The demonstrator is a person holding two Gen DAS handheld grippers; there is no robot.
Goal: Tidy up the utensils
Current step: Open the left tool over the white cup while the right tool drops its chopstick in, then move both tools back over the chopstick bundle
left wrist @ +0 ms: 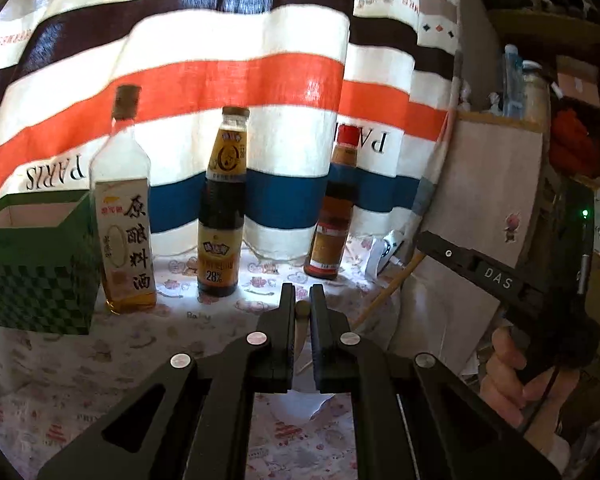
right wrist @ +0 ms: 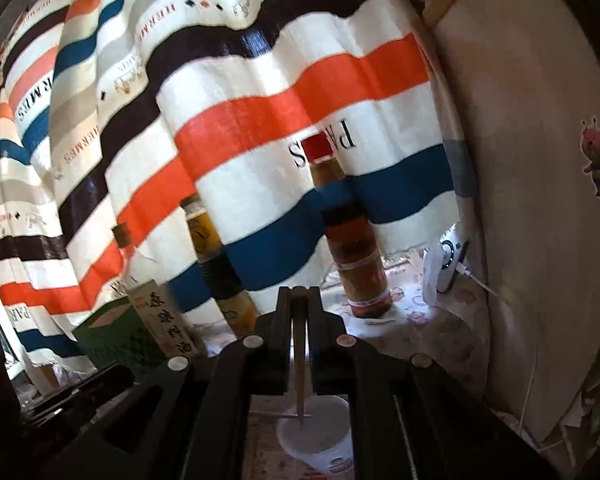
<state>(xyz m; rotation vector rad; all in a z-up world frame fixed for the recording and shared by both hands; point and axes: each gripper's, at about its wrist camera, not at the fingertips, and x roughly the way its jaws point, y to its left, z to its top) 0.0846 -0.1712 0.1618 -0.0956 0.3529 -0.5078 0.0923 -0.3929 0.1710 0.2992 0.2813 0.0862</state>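
My left gripper [left wrist: 302, 300] is shut on a wooden chopstick [left wrist: 301, 332] that hangs down between the jaws. My right gripper [right wrist: 299, 300] is shut on another wooden chopstick [right wrist: 299, 360]; its tip points down into a white plastic cup [right wrist: 320, 436] on the table below. A thin stick [right wrist: 284, 415] lies across the cup's mouth. In the left wrist view the right gripper [left wrist: 428, 240] is at the right, held by a hand, with its chopstick [left wrist: 388, 290] slanting down. The cup's rim [left wrist: 320, 404] shows under my left jaws.
Three sauce bottles stand at the back: a clear one [left wrist: 124, 216], a dark one [left wrist: 222, 208] and a red-capped one [left wrist: 334, 208]. A green checkered box [left wrist: 36, 264] is at the left. A striped curtain [left wrist: 220, 80] hangs behind. A white cabinet side [right wrist: 540, 160] is at the right.
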